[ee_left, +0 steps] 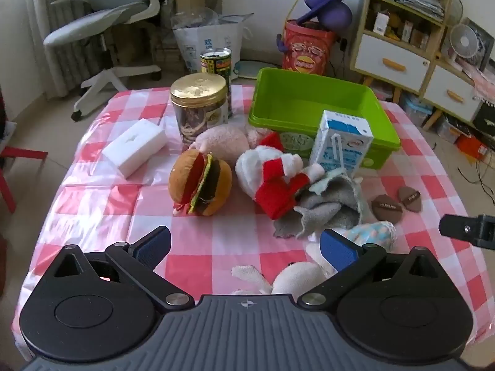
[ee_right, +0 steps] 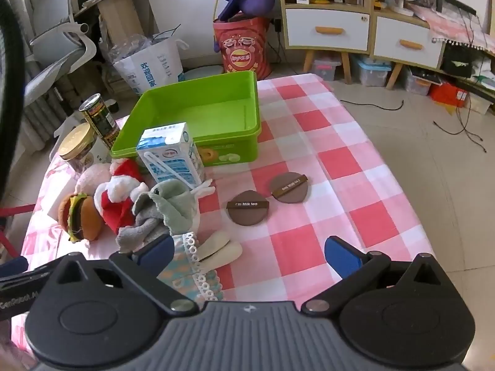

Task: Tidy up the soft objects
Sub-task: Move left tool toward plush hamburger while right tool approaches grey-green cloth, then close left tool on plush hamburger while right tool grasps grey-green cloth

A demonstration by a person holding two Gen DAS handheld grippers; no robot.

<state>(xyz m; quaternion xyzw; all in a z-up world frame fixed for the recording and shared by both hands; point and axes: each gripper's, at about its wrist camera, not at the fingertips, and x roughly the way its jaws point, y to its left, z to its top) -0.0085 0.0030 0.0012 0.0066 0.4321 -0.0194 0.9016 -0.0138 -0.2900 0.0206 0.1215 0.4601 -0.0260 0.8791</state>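
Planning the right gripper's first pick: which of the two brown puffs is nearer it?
The brown puff printed "I'm Milk tea", left of the pair, sits closer to the right gripper; the other puff lies farther back.

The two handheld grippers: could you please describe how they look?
Both look alike: the left gripper and right gripper have blue finger pads on black linkage arms with silver pivot screws, round black side housings, and a ribbed grey body bearing a small star-shaped mark. No cables or sleeves show.

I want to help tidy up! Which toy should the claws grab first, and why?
Probably the left claw should ease down onto the white plush right beneath it: both claws are open and empty, and the green bin has nothing in it yet.
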